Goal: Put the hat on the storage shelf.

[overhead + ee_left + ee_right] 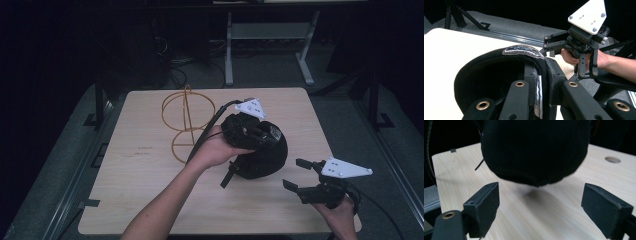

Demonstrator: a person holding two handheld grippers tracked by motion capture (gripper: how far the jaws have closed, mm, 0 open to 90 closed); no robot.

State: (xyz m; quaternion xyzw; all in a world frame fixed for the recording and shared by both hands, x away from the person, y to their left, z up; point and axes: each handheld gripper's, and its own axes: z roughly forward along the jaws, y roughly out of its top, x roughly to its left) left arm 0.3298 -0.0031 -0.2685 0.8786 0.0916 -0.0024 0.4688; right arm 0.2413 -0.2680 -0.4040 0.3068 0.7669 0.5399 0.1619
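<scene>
Room: dark, with a metal frame stand at the back and grey matting round the table.
Surface: a pale wood table (pixel 150 165), mostly bare, lit from above.
Wire stand (pixel 186 122): a gold wire frame of rings on an upright stem, at the far left of the table, well apart from both hands; probably a rack meant to carry the cap.
Left gripper (pixel 260 134): reaches in over the cap's top edge, jaws clamped on the rim of the black cap. In the left gripper view the two jaws pinch the padded edge, one inside the hollow and one outside, which holds the soft cloth without crushing the crown.
Black cap (pixel 265 155): a soft black cap near the table's middle, right of the wire stand. In the right gripper view its rounded crown (pixel 534 152) hangs just clear of the wood with a shadow under it, so it seems lifted by the rim grip. A stitched patch (pixel 522 50) sits on the rim.
Strap (pixel 228 176): a dark strap dangles from the cap towards the table.
Right gripper (pixel 300 175): near the front right edge, jaws spread wide with nothing between them, aimed at the cap's side, likely ready to take a second hold.
</scene>
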